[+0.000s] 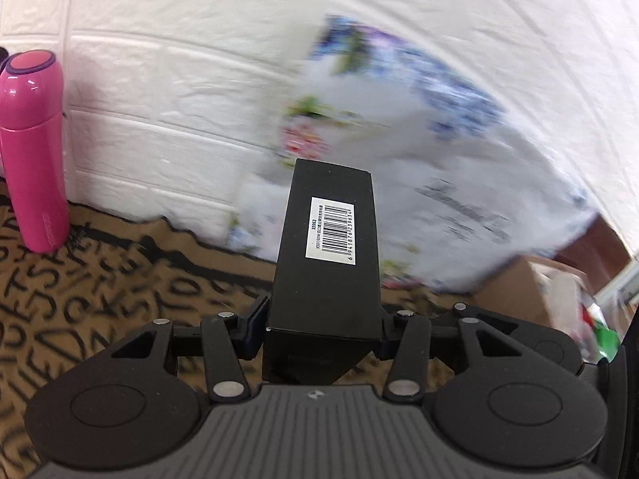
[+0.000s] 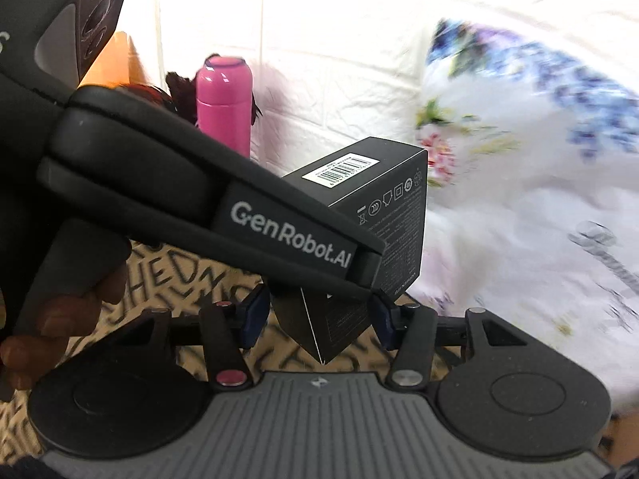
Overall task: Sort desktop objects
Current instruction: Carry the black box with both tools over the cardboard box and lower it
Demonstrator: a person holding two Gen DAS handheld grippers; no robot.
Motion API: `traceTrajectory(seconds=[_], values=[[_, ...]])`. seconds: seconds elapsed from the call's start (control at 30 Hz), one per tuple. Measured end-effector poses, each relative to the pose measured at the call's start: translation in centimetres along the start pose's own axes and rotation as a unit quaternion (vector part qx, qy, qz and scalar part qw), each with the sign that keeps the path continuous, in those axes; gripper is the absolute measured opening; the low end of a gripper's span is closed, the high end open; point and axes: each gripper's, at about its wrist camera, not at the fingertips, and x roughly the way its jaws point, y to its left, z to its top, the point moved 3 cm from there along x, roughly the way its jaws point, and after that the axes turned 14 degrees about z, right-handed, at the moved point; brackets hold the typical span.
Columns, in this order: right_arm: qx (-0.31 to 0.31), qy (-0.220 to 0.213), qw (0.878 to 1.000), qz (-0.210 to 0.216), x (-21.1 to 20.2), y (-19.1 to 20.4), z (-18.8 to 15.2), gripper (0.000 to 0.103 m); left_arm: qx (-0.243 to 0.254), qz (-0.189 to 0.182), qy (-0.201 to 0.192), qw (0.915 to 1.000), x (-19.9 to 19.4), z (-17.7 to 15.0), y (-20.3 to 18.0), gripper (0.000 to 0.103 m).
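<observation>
A: Where is the box (image 1: pixel 325 255) right now?

B: In the air, clamped in the left gripper (image 1: pixel 319 319). Its fingers press on both sides near the box's near end, barcode label up, and the far end points toward a floral bag (image 1: pixel 399 127) by the white wall.

A: And the right gripper (image 2: pixel 319 321)?

B: Its fingers stand apart, one on each side of the box's lower corner — near it, but I see a gap on the left side, so I judge it parted and not gripping. In the right view the other tool's body crosses in front and the box sits tilted, one edge down.

A: So how far along is the sorting?

B: Early or midway, I'd guess. One item is picked up and not yet set anywhere. A pink bottle (image 1: pixel 34 147) stands upright at the wall on the lettered cloth (image 1: pixel 100 311), untouched as far as I can tell. At the right edge of the left view a cardboard box (image 1: pixel 515 291) holds some blurred things — possibly the destination, but that I cannot confirm.

A: What remains?

B: Placing this box, then likely the bottle and whatever else lies out of sight.
</observation>
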Motion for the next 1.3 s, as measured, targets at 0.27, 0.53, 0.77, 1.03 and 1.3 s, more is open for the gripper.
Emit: traceTrajectory(seconds=[0.27,0.53,0.77,1.03,1.3], values=[[0.031,-0.030,0.997,-0.058,-11.0,1.8,-4.7,0.053,0.044,-0.048,-0.005,0.9978,-5.0,-3.8,-8.2,0.052],[0.055,-0.078,0.989,-0.115,-21.4,2.0,-8.7,0.053,0.101,-0.080,-0.033,0.9911,-9.4,-6.5,-17.0,0.052],[0.055,-0.097,0.980,-0.163,-28.9,0.8,-11.9,0.053,0.115,-0.121,-0.041,0.9851,-11.2,-8.3,-24.3,0.052],[0.054,-0.098,0.972,-0.205,-35.7,-2.3,-14.9,0.053,0.107,-0.162,-0.040,0.9802,-11.1,-9.6,-31.7,0.052],[0.044,-0.105,0.969,-0.219,-38.3,-5.7,-15.2,0.053,0.097,-0.174,-0.042,0.9790,-9.4,-7.9,-35.7,0.051]])
